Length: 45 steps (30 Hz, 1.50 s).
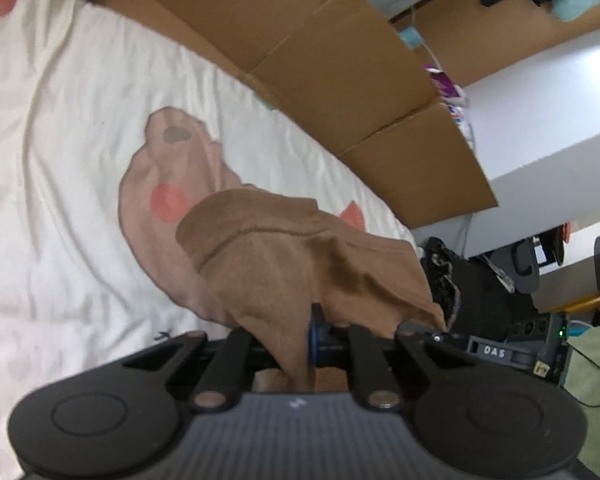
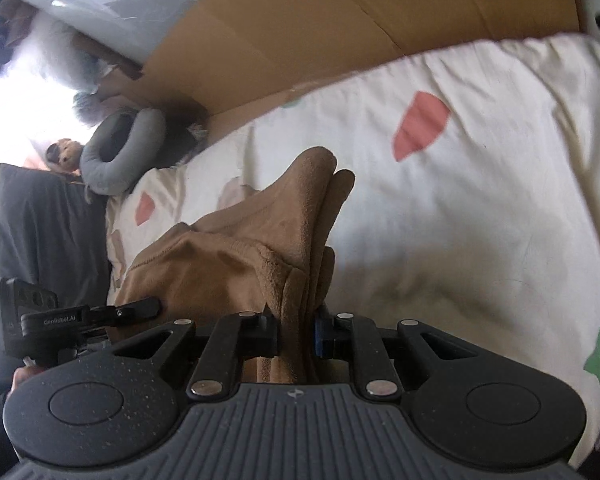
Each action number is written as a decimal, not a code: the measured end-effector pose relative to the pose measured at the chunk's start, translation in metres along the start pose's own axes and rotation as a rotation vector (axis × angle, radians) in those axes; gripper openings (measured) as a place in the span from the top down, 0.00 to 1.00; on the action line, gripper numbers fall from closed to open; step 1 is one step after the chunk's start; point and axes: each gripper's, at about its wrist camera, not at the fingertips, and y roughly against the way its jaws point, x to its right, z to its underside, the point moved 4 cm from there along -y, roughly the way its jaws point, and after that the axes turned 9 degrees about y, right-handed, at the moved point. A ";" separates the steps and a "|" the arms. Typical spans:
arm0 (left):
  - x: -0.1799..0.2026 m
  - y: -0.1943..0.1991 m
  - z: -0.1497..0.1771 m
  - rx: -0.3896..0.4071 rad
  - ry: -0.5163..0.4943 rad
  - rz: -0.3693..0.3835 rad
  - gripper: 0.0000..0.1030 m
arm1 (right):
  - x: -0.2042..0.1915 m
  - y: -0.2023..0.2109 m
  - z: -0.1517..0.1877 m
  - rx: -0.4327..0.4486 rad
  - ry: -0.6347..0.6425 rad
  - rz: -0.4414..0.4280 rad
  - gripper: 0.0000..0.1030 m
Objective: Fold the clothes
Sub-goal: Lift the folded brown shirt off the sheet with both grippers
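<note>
A bed (image 1: pixel 68 128) spread with a white cover printed with pink, red and green shapes fills both views, with flattened brown cardboard (image 1: pixel 300 40) along its far side against a pale wall, and a grey ring cushion (image 2: pixel 120 152) and a dark pillow (image 2: pixel 48 224) at one end. A tan fleece garment (image 1: pixel 284 264) hangs bunched between the two tools above the cover, its long axis running from one tool to the other, with a folded corner reaching away toward the cardboard. The left tool (image 1: pixel 300 344) is pinched nearly closed on one gathered edge, and the right tool (image 2: pixel 296 332) is likewise narrowed onto a thick fold of the same cloth.
</note>
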 end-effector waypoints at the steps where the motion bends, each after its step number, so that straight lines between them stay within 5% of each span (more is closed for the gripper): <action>1: 0.008 0.004 0.002 -0.003 -0.021 -0.003 0.91 | -0.005 0.005 0.000 0.003 0.008 0.009 0.86; 14: 0.106 0.077 0.011 0.113 -0.087 0.034 0.92 | -0.065 0.105 -0.023 0.157 0.041 0.004 0.87; 32: 0.262 0.187 0.005 0.238 -0.233 0.071 0.92 | -0.165 0.265 -0.102 0.341 0.155 0.022 0.87; 45: 0.331 0.225 0.029 0.227 -0.303 0.115 0.92 | -0.209 0.368 -0.107 0.416 0.203 0.060 0.87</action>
